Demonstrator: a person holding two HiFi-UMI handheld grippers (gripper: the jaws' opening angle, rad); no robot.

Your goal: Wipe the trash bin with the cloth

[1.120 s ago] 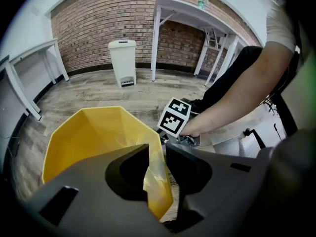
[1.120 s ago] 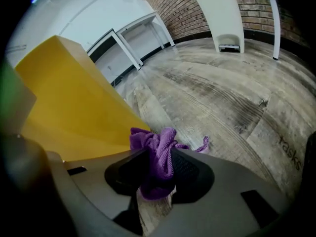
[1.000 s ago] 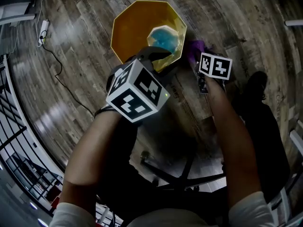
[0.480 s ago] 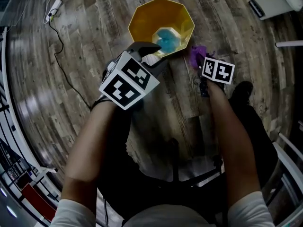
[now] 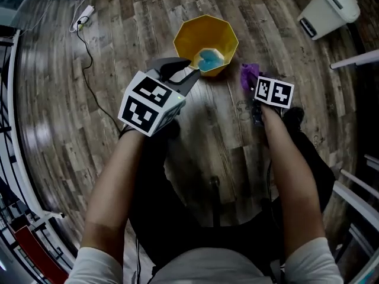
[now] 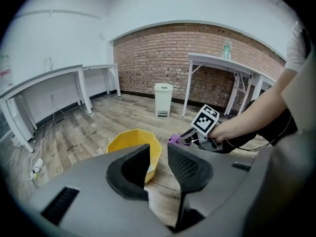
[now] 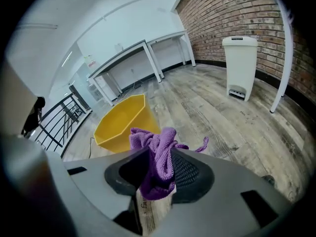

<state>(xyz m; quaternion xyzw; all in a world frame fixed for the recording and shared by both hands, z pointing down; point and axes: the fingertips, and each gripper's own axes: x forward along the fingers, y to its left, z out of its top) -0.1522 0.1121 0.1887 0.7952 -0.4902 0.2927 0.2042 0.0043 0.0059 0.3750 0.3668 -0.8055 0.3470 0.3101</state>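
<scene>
Right gripper view: my right claw grips the purple cloth. My left claw stands moderately open, gripping nothing. The yellow trash bin sits on the floor at twelve o'clock, clear of both.

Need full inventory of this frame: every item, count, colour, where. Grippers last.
yellow trash bin: 1, yellow, on the wood floor, top centre of head view
blue item: 1, blue, inside the bin at its bottom; unidentifiable
purple cloth: 1, purple, pinched in the right gripper
white pedal bin: 1, white, on the floor by the brick wall
power strip: 1, white, dark cable, on the floor far left
white tables: at least 3, white, along the walls
bottle: 1, greenish, on the table by the brick wall
left gripper: 1, grey, open, nothing between its jaws
right gripper: 1, grey, shut on the cloth
forearms: 2, bare, white sleeves
</scene>
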